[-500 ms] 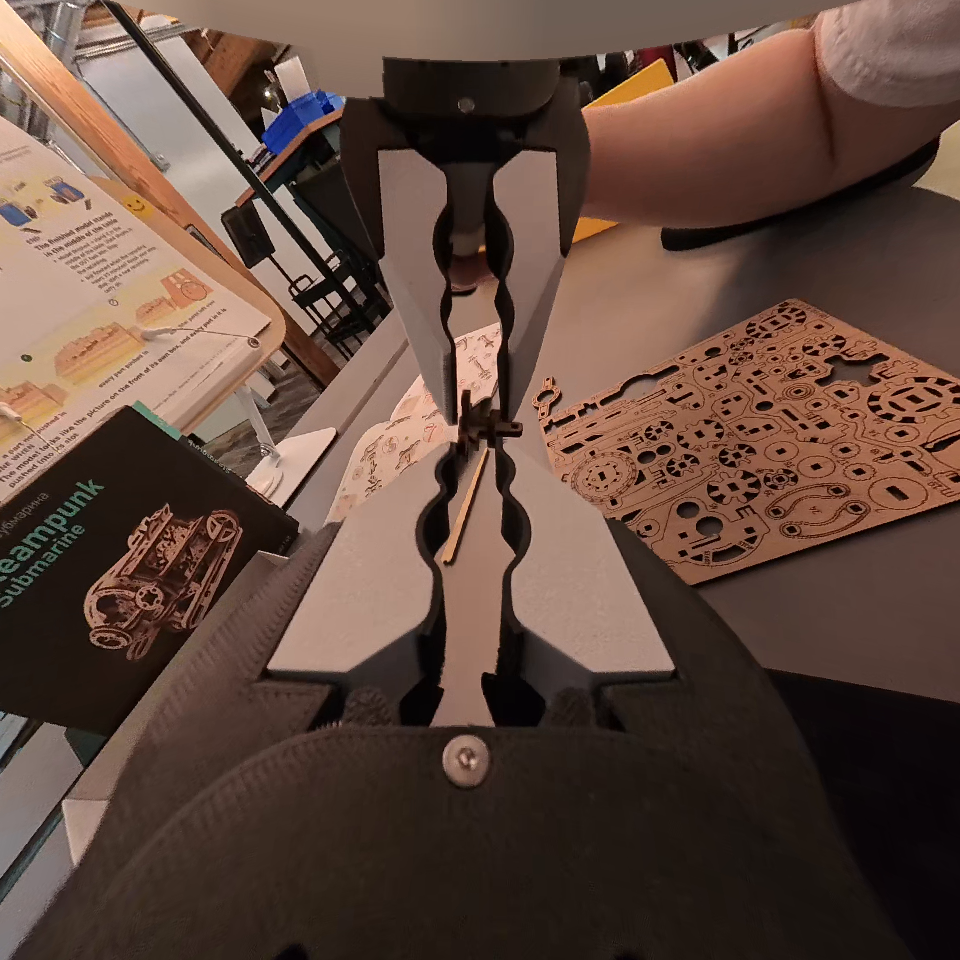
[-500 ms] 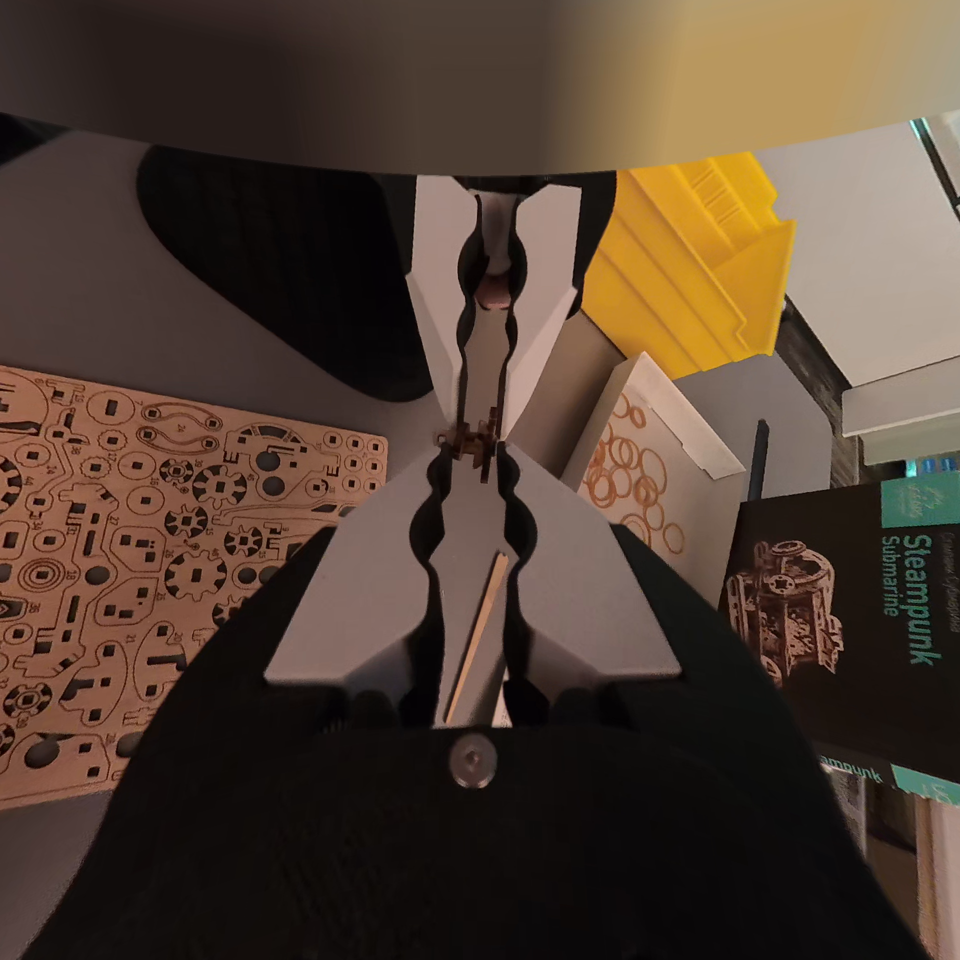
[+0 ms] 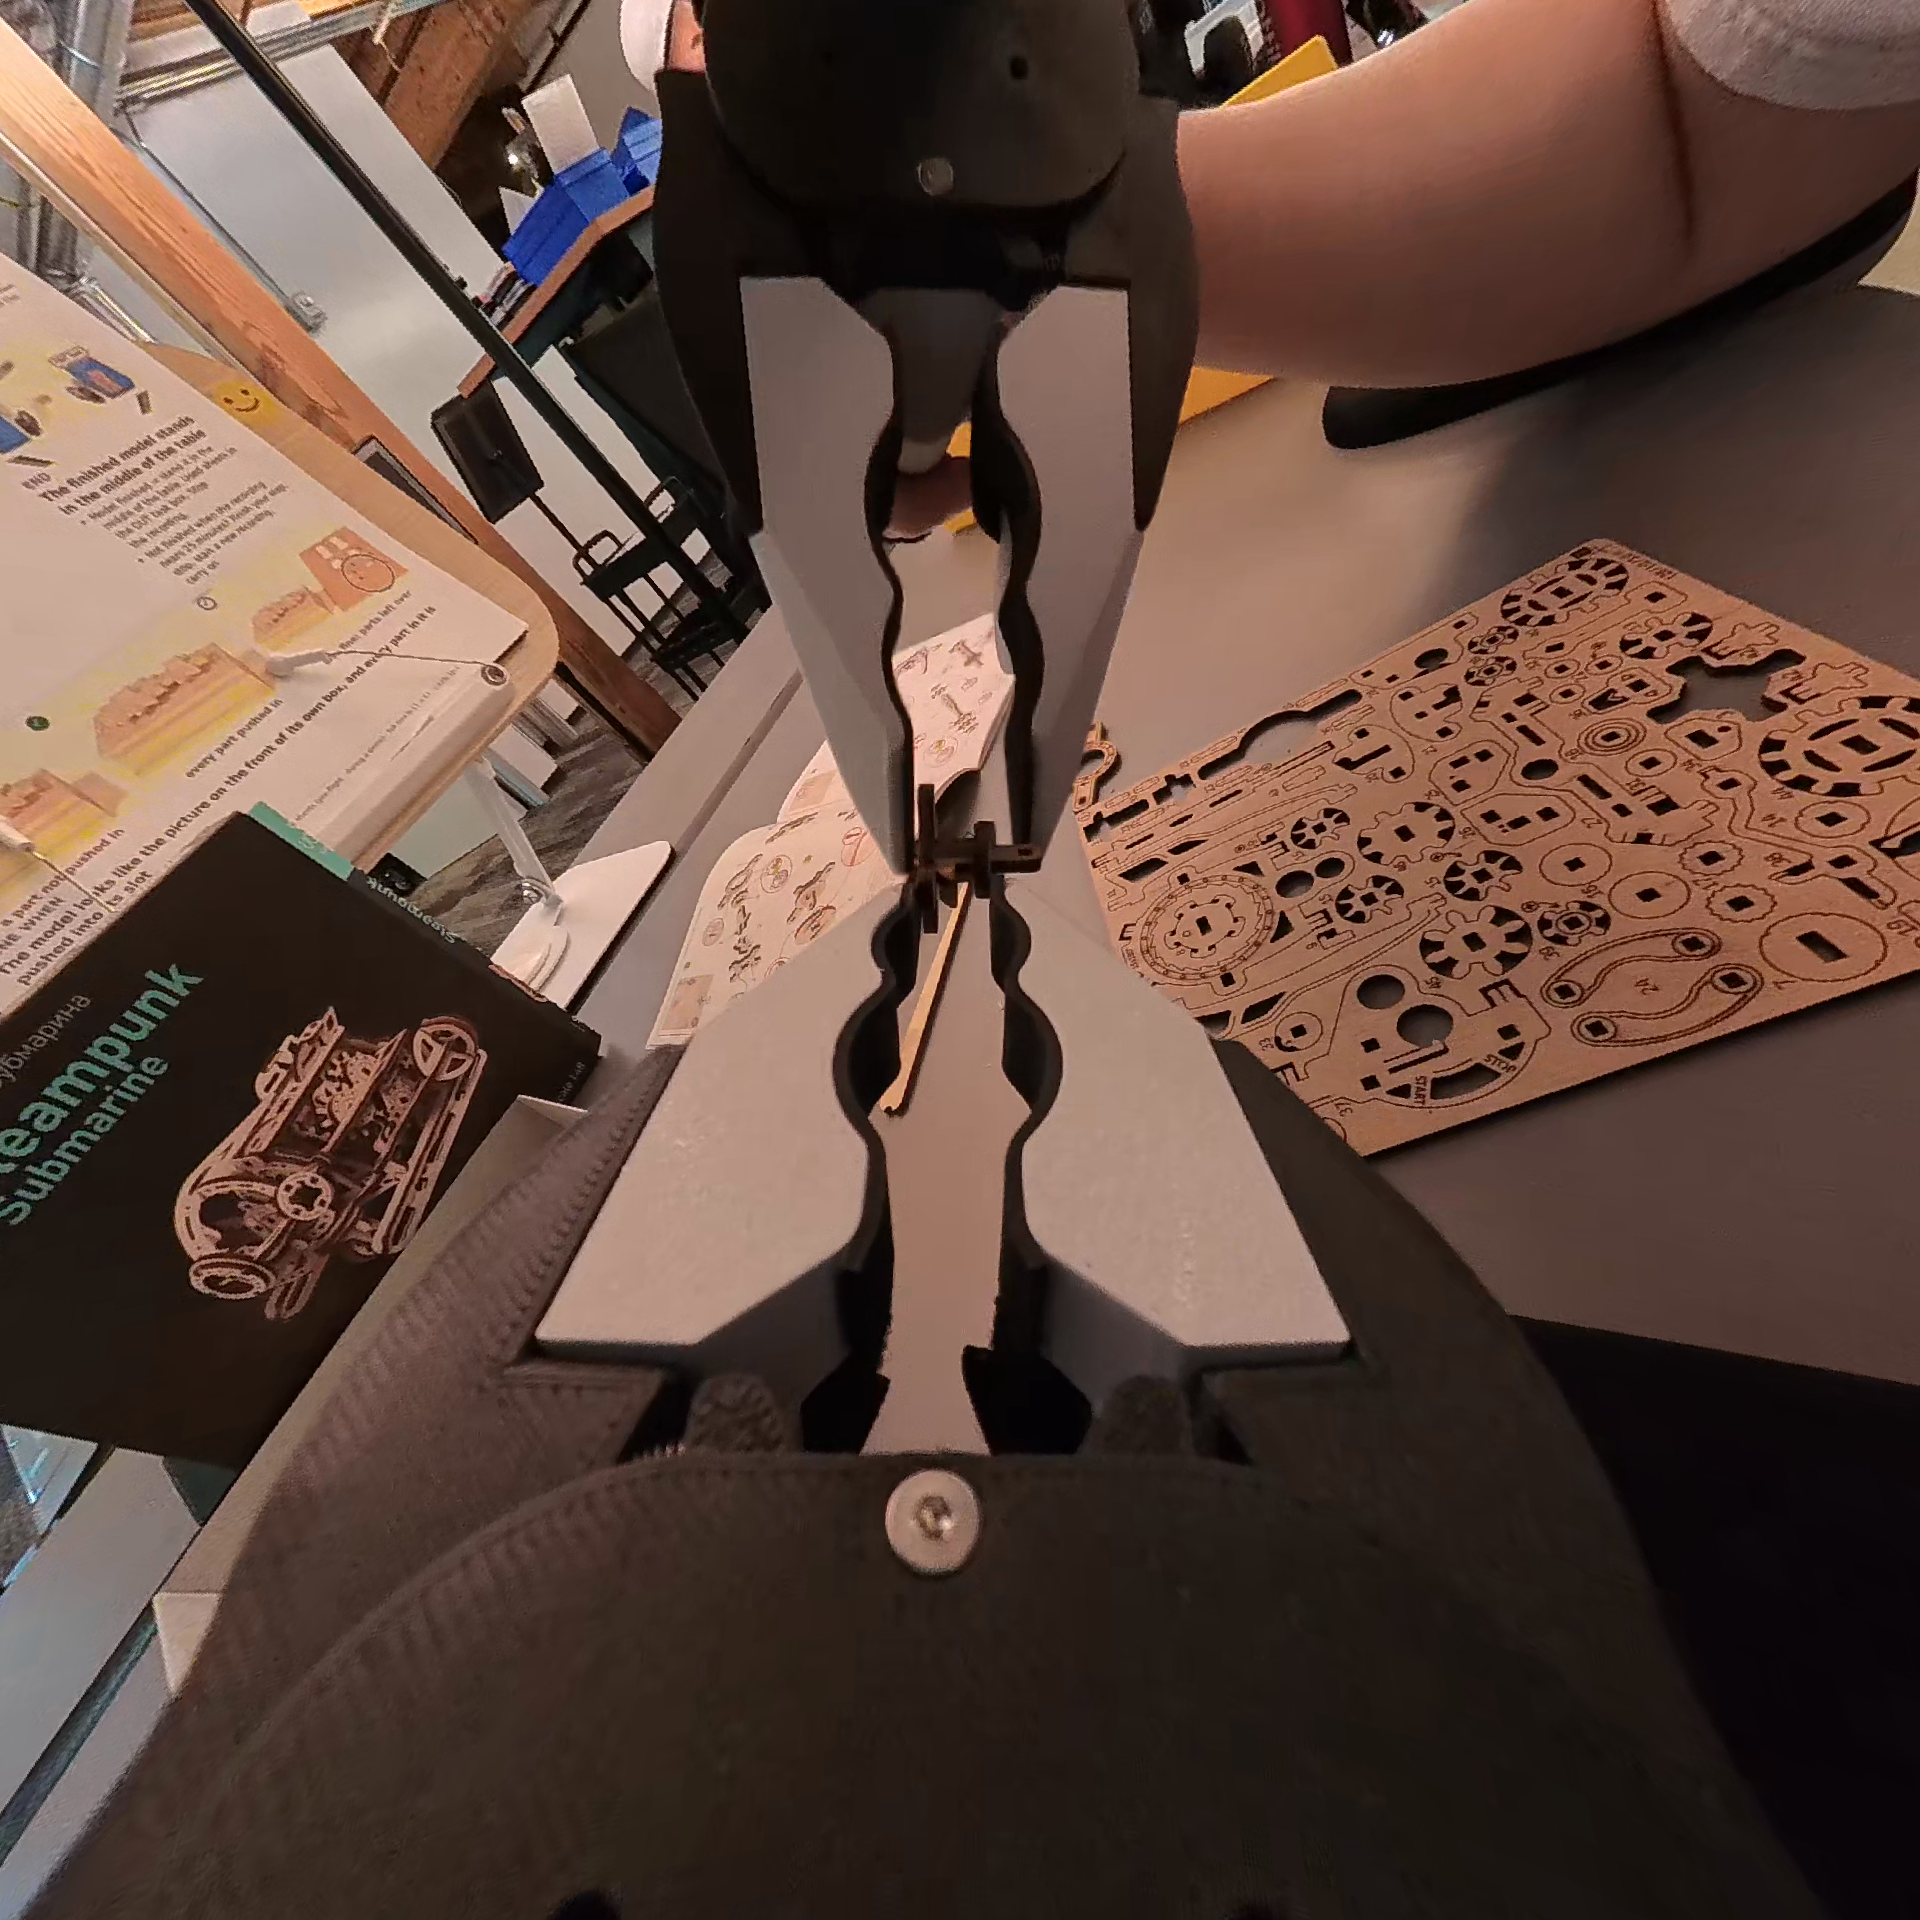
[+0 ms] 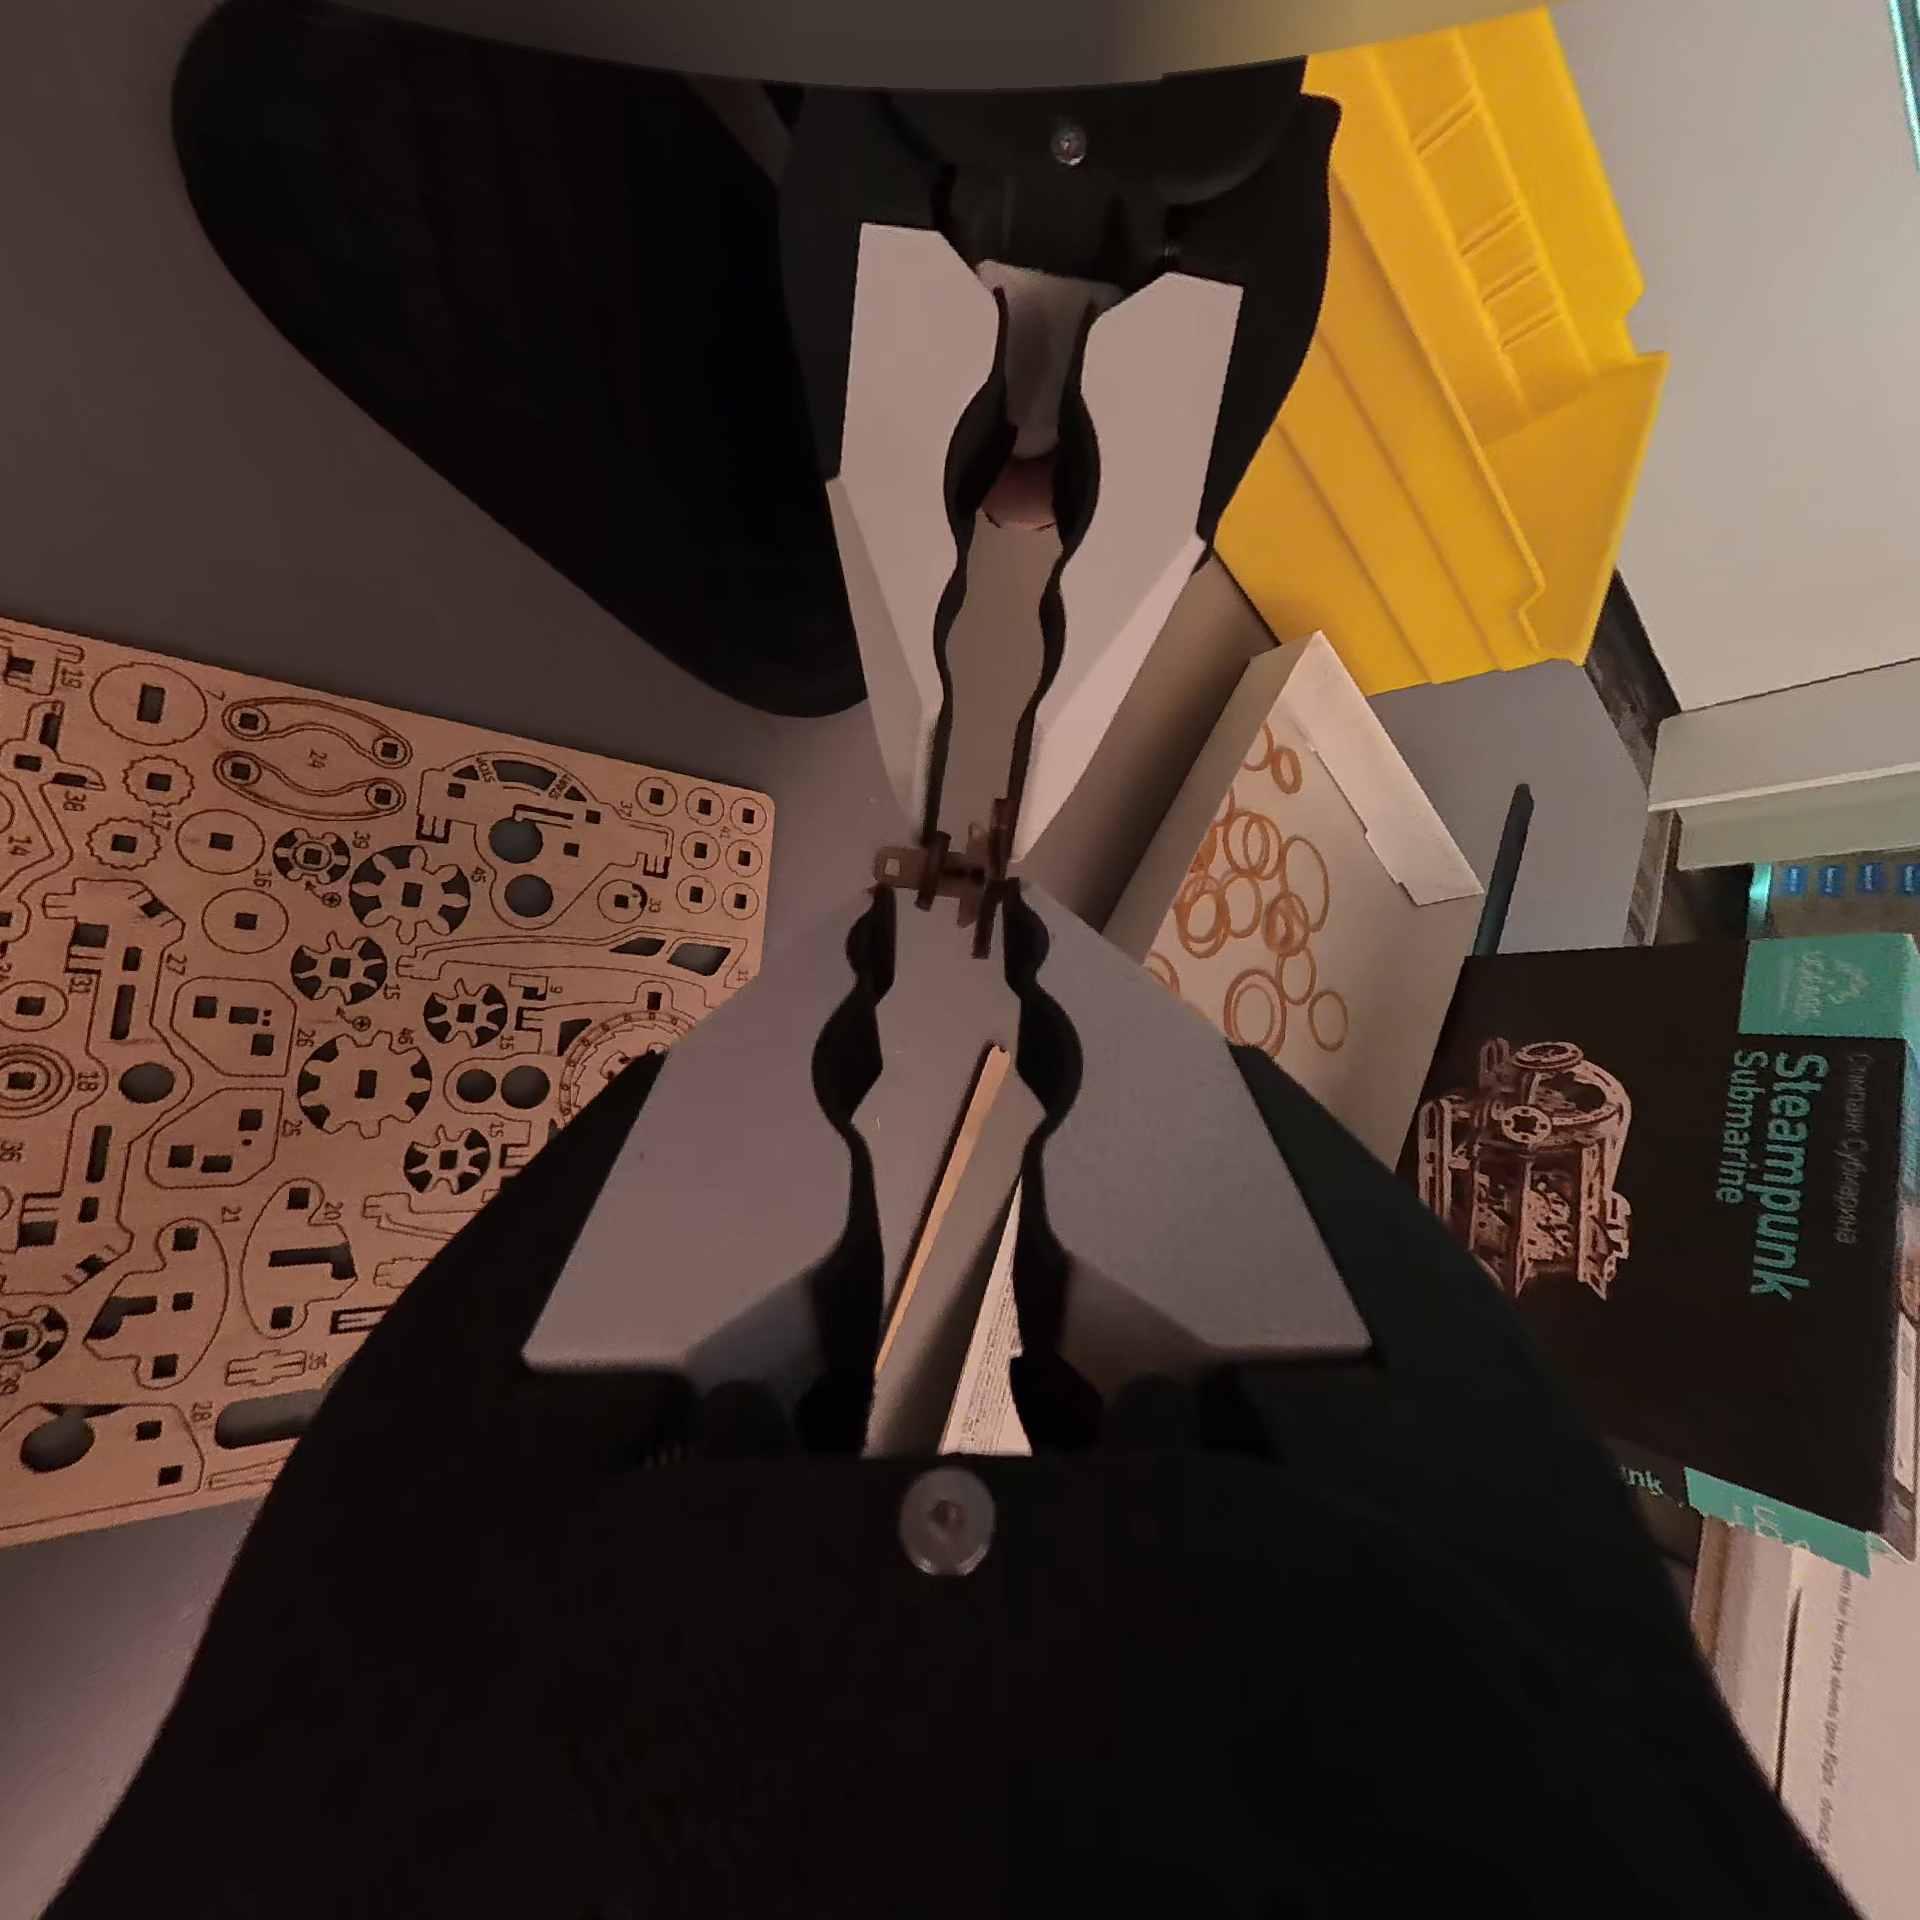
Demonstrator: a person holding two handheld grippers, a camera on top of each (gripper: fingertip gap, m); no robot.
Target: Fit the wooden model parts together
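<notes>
Tip to tip above the grey bench [image 3: 1558, 1226]: left gripper [image 3: 940, 902] and right gripper [image 4: 940, 894], each pinched narrow on the small dark wooden cross-shaped assembly [image 3: 961, 860], now pressed closer than half a second ago. Parts seemingly seating; pale laser-cut plywood sheet [image 3: 1538, 883] lying alongside.

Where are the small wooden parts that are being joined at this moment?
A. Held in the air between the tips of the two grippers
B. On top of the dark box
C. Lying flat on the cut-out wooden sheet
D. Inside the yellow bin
A: the small wooden parts sit pinched between the meeting tips of the left gripper and the right gripper, above the table.
</notes>
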